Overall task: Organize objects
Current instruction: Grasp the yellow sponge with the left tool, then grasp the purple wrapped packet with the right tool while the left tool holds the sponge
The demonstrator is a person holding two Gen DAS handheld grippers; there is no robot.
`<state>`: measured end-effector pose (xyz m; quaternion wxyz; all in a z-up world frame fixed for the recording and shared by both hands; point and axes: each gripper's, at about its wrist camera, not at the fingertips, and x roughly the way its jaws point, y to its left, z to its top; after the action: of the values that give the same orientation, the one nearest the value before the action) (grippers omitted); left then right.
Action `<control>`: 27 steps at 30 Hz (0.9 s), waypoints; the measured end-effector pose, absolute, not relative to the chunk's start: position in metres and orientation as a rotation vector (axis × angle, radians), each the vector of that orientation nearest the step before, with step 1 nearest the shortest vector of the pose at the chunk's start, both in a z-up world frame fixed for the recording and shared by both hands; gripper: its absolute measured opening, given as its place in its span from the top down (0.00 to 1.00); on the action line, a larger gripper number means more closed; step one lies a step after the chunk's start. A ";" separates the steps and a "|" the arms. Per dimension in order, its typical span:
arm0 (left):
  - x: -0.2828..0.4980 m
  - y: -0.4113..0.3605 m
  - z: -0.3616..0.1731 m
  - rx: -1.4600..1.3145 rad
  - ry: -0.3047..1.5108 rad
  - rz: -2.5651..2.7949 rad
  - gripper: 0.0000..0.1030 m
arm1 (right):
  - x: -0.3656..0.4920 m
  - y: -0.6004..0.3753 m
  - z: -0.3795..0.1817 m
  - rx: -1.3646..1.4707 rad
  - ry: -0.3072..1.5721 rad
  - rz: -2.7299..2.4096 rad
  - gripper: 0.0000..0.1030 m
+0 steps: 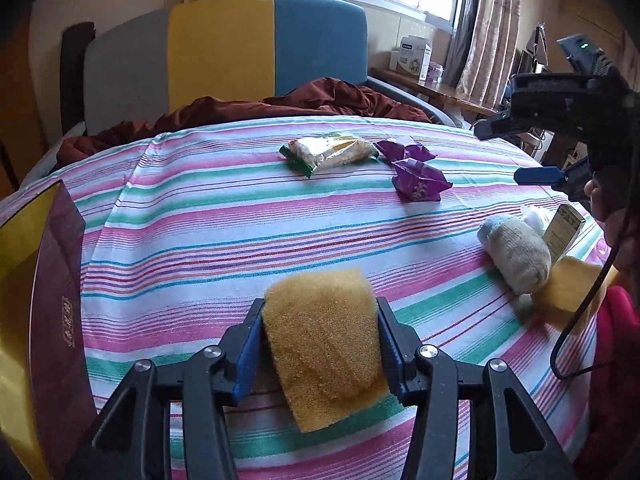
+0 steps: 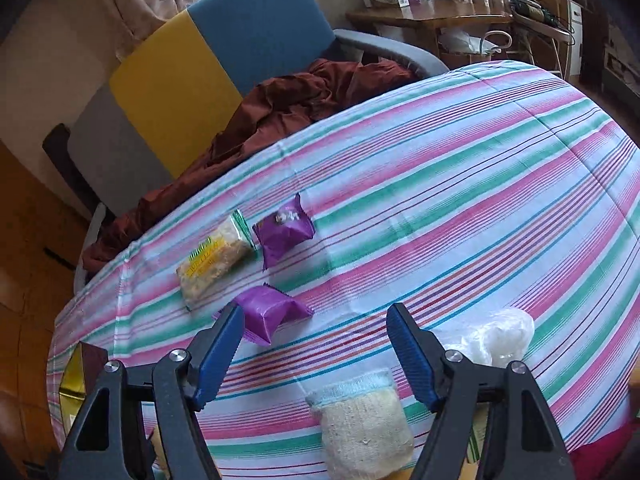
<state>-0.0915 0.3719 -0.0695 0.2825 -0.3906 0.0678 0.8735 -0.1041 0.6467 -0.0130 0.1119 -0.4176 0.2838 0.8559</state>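
A: Item one, nearest? 
B: Left gripper, jaws clamped on yellow sponge, held just above the table. Carry it level.
A: Beyond?
B: Right gripper, jaws wide, empty; rolled sock below. Snack packets farthest.

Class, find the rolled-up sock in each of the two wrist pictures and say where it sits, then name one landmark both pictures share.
Left wrist view: the rolled sock lies at the right edge of the striped cloth, beside a yellow sponge.
Right wrist view: the sock lies bottom centre, between the open fingers of the right claw.
Shared landmark: the two purple packets.
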 end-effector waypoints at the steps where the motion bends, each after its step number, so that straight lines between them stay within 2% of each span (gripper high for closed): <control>1: -0.093 0.371 -0.071 -1.050 0.167 2.333 0.49 | -0.099 0.653 -0.009 -1.171 0.882 2.527 0.28; 4: -0.094 0.369 -0.072 -1.051 0.147 2.324 0.49 | -0.085 0.670 0.001 -1.022 1.015 2.543 0.28; 9: -0.092 0.370 -0.074 -1.041 0.156 2.324 0.49 | -0.080 0.682 0.001 -0.961 1.079 2.503 0.28; 19: -0.093 0.369 -0.076 -1.034 0.129 2.310 0.46 | -0.114 0.638 -0.024 -1.277 0.838 2.508 0.28; 23: -0.093 0.368 -0.077 -1.034 0.120 2.303 0.46 | -0.132 0.615 -0.033 -1.380 0.680 2.510 0.27; 27: -0.093 0.368 -0.077 -1.035 0.115 2.300 0.44 | -0.151 0.606 -0.041 -1.422 0.637 2.497 0.25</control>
<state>-0.0934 0.3676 -0.0767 0.3035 -0.3906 0.0434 0.8680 -0.1507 0.6064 -0.0405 0.0992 -0.4807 0.2152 0.8443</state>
